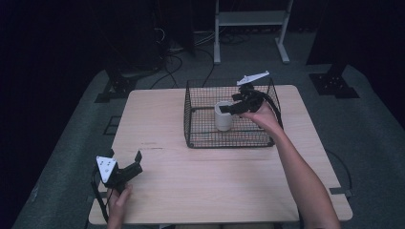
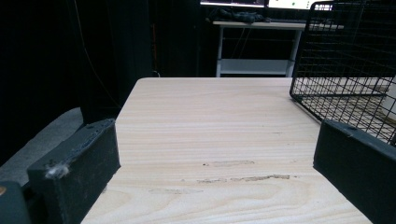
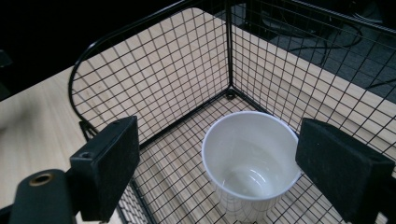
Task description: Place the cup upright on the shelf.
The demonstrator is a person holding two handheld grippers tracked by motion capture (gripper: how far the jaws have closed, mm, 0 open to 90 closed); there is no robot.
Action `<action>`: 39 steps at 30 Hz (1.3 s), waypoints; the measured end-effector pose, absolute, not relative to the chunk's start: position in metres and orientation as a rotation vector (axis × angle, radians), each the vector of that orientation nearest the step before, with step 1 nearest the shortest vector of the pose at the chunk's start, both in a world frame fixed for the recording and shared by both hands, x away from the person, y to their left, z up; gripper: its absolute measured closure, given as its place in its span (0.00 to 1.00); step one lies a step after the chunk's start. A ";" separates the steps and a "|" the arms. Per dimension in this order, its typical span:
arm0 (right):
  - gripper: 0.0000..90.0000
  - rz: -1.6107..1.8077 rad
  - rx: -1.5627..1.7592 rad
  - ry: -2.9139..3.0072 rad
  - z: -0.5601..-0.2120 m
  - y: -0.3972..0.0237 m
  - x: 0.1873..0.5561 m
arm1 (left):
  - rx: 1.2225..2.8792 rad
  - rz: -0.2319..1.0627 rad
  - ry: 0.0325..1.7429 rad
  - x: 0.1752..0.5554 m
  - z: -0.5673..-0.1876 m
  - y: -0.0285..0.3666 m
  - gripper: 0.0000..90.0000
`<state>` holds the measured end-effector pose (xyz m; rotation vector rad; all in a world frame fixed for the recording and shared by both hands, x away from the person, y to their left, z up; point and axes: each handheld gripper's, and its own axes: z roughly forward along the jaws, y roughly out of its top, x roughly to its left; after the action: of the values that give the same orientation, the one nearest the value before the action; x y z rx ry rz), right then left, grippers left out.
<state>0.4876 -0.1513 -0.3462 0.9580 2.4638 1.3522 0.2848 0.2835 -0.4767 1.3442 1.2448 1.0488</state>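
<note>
A white cup (image 1: pixel 223 117) stands upright and empty inside a black wire basket (image 1: pixel 229 143) at the back right of the wooden table (image 1: pixel 215 181). My right gripper (image 1: pixel 232 108) reaches into the basket from the right, just above the cup. In the right gripper view its jaws stand apart on either side of the cup (image 3: pixel 250 163), which sits lower on the basket's wire floor (image 3: pixel 163 79); the left jaw is well clear of it. My left gripper (image 1: pixel 125 156) rests at the table's front left corner, open, with only bare wood between its jaws (image 2: pixel 215 154).
The basket's near corner (image 2: pixel 345 60) stands to the right ahead of the left gripper. A white shelf frame (image 1: pixel 250 19) and cables lie on the floor beyond the table. The table's left edge is close to the left hand.
</note>
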 end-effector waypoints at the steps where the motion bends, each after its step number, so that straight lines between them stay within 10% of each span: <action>1: 0.14 1.357 0.954 2.464 -0.346 -0.152 0.486 | 1.344 1.049 1.245 0.285 -0.477 0.283 0.00; 39: 0.15 1.411 0.781 2.538 -0.345 -0.178 0.422 | 1.350 1.055 1.240 0.285 -0.477 0.282 0.00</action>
<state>0.4221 -0.1775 -0.3448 0.7815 2.5383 1.4106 0.2851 0.2825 -0.4768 1.3498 1.2395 1.0545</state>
